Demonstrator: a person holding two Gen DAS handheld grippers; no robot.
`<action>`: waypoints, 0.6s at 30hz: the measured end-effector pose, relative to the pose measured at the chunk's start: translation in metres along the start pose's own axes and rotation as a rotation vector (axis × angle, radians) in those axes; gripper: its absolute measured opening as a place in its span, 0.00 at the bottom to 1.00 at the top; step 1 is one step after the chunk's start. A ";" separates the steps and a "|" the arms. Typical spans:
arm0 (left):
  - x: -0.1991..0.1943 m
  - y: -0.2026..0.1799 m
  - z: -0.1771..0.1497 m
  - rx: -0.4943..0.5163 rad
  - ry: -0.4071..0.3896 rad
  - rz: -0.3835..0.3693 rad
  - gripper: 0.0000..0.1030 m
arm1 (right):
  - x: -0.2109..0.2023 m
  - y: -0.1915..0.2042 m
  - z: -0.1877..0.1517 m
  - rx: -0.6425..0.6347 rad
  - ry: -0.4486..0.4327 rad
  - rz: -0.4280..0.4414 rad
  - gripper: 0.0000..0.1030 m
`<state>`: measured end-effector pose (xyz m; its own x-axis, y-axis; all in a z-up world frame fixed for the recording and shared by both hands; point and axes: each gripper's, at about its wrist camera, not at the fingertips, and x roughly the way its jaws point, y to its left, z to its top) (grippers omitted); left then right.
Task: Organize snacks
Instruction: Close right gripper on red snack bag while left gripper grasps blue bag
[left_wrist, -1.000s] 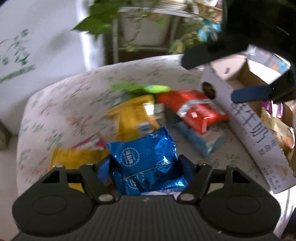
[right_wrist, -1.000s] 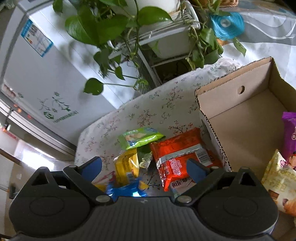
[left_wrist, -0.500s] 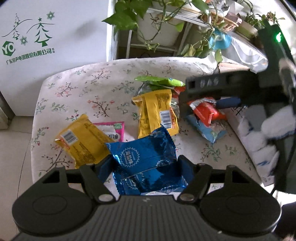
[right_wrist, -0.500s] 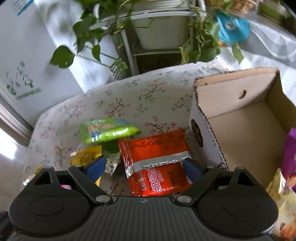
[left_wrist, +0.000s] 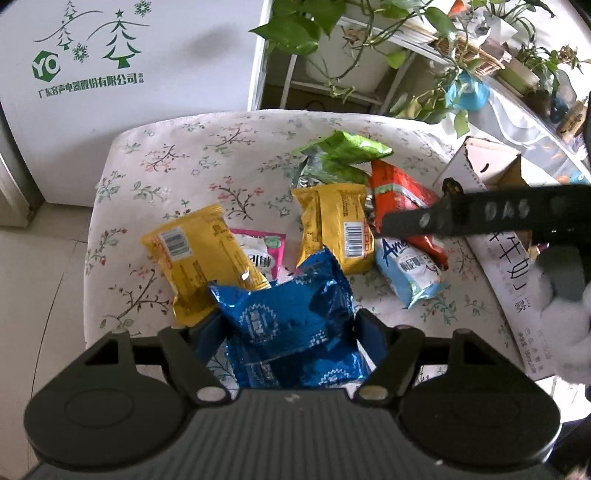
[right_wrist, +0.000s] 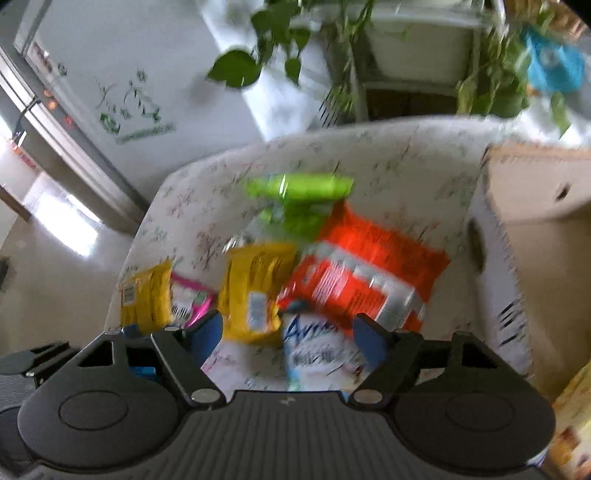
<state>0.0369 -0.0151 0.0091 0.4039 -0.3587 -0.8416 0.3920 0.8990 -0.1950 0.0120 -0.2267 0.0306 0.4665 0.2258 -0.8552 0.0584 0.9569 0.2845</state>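
My left gripper (left_wrist: 291, 332) is shut on a shiny blue snack packet (left_wrist: 288, 325) and holds it above the floral table (left_wrist: 177, 162). On the table lie two yellow packets (left_wrist: 199, 254) (left_wrist: 334, 225), a pink packet (left_wrist: 264, 249), a green packet (left_wrist: 343, 151), a red packet (left_wrist: 400, 195) and a light blue packet (left_wrist: 412, 269). My right gripper (right_wrist: 288, 336) is open and empty, above the light blue packet (right_wrist: 314, 350), next to the red packet (right_wrist: 365, 273) and a yellow packet (right_wrist: 255, 291). The right wrist view is blurred. The cardboard box (right_wrist: 532, 236) stands at the right.
A white fridge (left_wrist: 122, 85) stands behind the table at the left. A plant stand with trailing green plants (left_wrist: 332, 40) stands behind the table. The box holds some snack packets (right_wrist: 572, 417) at its near right. The right gripper's arm (left_wrist: 491, 214) crosses the left wrist view.
My left gripper has pulled back and up with the blue packet. My right gripper has swung left from the box toward the packets and come down over the light blue one.
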 end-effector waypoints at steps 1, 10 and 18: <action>0.000 -0.001 0.000 -0.001 0.000 0.000 0.73 | -0.002 -0.001 0.003 0.005 -0.020 -0.018 0.81; 0.003 -0.007 0.001 -0.009 0.009 -0.007 0.73 | 0.020 -0.020 0.010 0.160 -0.055 -0.143 0.89; 0.007 -0.017 -0.002 0.022 0.015 0.012 0.73 | 0.034 -0.025 0.008 0.253 -0.030 -0.155 0.94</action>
<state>0.0315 -0.0324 0.0058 0.3962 -0.3434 -0.8515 0.4054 0.8975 -0.1733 0.0335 -0.2446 -0.0022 0.4606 0.0713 -0.8847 0.3474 0.9027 0.2537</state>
